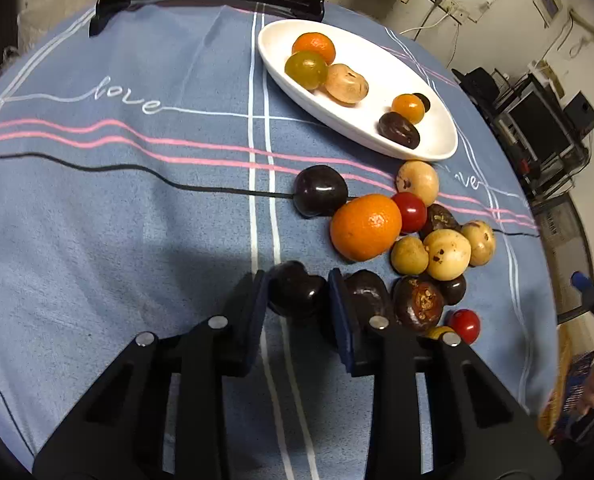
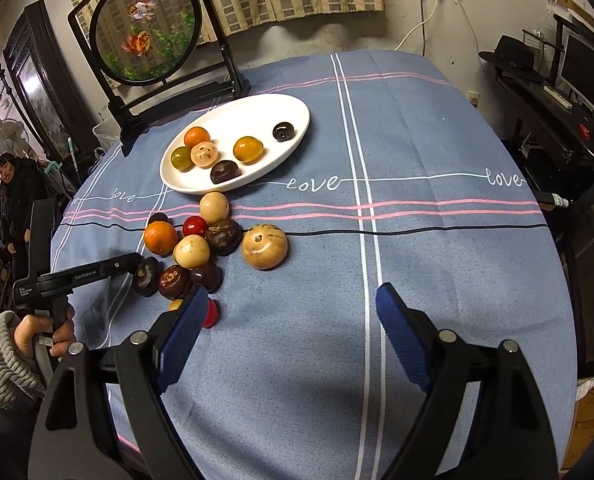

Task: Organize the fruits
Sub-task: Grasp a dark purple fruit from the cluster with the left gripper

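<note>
across the blue striped cloth of the tabletop [image 1: 117, 208], an oval white ceramic plate [image 1: 437, 148] already carries six fruits. just beside it lies a loose fruit pile led by a round orange [image 1: 365, 227]. left claw [image 1: 297, 294] pinches a glossy dark purple plum [image 1: 295, 292]. right claw [image 2: 293, 312] gapes wide, empty.

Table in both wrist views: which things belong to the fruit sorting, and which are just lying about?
Job:
- white plate with six fruits on it
- loose fruit pile
- dark fruit clamped in left gripper jaws
- right gripper, jaws open

Lying about:
- goldfish screen
- blue tablecloth
- black hat
</note>
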Tool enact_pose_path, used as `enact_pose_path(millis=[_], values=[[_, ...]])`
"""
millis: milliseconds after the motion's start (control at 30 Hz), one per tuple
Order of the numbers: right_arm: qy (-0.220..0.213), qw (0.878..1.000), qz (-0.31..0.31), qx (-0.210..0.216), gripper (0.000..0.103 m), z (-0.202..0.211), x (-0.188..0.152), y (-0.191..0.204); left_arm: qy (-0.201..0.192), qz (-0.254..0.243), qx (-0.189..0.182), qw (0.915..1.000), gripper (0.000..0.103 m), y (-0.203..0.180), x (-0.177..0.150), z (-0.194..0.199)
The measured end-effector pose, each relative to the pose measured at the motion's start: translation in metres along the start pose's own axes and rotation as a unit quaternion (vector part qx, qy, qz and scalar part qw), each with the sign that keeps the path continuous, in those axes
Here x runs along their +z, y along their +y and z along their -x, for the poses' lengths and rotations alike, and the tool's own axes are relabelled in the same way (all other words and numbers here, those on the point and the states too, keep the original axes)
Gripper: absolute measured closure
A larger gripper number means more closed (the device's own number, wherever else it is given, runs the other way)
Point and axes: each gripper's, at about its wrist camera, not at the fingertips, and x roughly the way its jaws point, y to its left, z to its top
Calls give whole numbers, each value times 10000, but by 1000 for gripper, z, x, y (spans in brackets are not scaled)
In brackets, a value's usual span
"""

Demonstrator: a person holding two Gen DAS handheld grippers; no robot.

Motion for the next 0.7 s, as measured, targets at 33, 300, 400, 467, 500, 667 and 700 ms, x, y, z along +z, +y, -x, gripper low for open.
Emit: enact_pose_path(millis=[33,300,400,467,500,667,700], values=[[-1,10000,1,-1,17,0,0,0,-12,-22,35,10000,72,-2,0,0],[29,9997,127,216,17,-2,-2,6,-112,-165,378,9991,73,-5,-10,9],[224,9974,486,490,17,-13,-4,23,-133,-96,442,9989,73,1,-15,17],[430,9935,835,644,17,-26,-7,39,-151,-70,489,9987,73,5,-17,23],[528,9909,1043,670,17,-34,-10,48,-164,-47,493,9986,73,7,-19,27],[787,9802,1594,874,44,-70,-18,73,-253,18,568,9981,73,12,-27,47],[861,9799,1557,906,48,-77,-19,73,-277,23,598,9978,73,12,-29,52]])
